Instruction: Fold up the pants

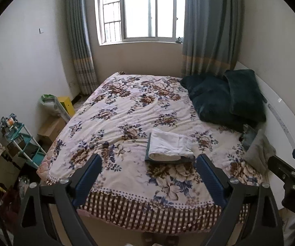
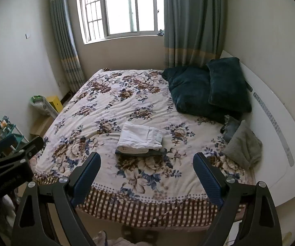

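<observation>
Seemingly the folding is done: the white pants (image 1: 170,146) lie folded in the middle of the bed (image 1: 126,110), perhaps atop a darker garment. Both the left gripper (image 1: 148,179) and right gripper (image 2: 146,177) hang above the near edge, jaws apart and empty. Next comes another garment, if any.

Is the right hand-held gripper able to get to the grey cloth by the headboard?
Probably yes. The right hand-held gripper is open and empty, and only bare floral bedspread lies between it and the grey cloth. It hangs back over the bed's near edge, though.
</observation>
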